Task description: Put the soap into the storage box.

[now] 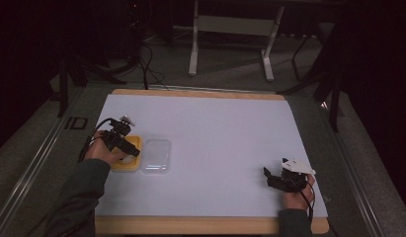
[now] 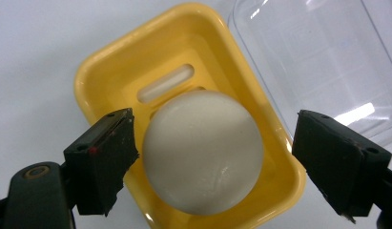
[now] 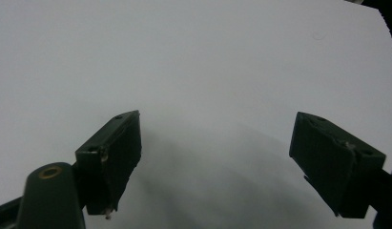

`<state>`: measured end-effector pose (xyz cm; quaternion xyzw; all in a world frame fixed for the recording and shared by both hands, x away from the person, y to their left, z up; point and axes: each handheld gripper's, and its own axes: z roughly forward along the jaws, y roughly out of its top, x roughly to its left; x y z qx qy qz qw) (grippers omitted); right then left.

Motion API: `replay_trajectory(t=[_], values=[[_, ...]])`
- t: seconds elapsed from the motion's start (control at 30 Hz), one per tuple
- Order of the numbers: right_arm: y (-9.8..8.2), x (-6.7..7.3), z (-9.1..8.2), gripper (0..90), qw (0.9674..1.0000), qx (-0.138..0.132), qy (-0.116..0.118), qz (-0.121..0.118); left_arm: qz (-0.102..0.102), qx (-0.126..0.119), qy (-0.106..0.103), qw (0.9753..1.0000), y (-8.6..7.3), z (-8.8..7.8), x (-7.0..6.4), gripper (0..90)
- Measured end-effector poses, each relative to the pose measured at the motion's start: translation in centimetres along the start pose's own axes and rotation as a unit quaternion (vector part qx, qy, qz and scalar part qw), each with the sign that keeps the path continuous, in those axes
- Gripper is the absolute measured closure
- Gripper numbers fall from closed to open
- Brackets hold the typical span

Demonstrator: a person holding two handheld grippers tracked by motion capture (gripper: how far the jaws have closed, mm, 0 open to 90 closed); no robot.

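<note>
A round white soap (image 2: 203, 152) lies in a yellow soap dish (image 2: 112, 67) on the white table sheet. A clear plastic lid (image 2: 322, 57) rests right beside the dish. My left gripper (image 2: 215, 162) hovers over the dish, open, its jaws standing either side of the soap without touching it. From above, the left gripper (image 1: 122, 143) covers much of the yellow dish (image 1: 133, 164), with the clear lid (image 1: 156, 156) to its right. My right gripper (image 1: 273, 178) is held low near the front right of the sheet, open, with bare white surface between its jaws (image 3: 217, 162).
The white sheet (image 1: 215, 133) covers a wooden board whose edge (image 1: 200, 224) shows at the front. Dark floor, cables and a metal table frame (image 1: 230, 29) lie beyond the far edge. A wide bare stretch of sheet separates the two grippers.
</note>
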<state>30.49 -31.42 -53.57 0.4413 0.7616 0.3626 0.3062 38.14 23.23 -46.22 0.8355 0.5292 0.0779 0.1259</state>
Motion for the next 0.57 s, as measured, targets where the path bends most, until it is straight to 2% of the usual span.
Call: replay_trajectory(t=[0.17, 0.33, 0.43, 0.57], values=[[0.0, 0.0, 0.0, 17.6, 1.0, 0.001, 0.0, 0.0, 0.012, -0.026, 0.012, 0.9995, -0.1, -0.8, -0.1, 16.6], [0.0, 0.0, 0.1, 17.6, 1.0, 0.002, 0.0, 0.001, 0.021, -0.056, 0.004, 0.9982, -0.2, -1.8, -0.4, 18.1], [0.0, 0.0, 0.1, 17.6, 1.0, 0.003, 0.0, 0.001, 0.036, -0.064, 0.005, 0.9973, -0.2, -2.2, -0.8, 19.3], [0.1, 0.0, 0.3, 17.6, 0.9999, 0.017, 0.001, 0.0, 0.079, -0.079, 0.002, 0.9937, -0.4, -2.5, -2.1, 22.6]])
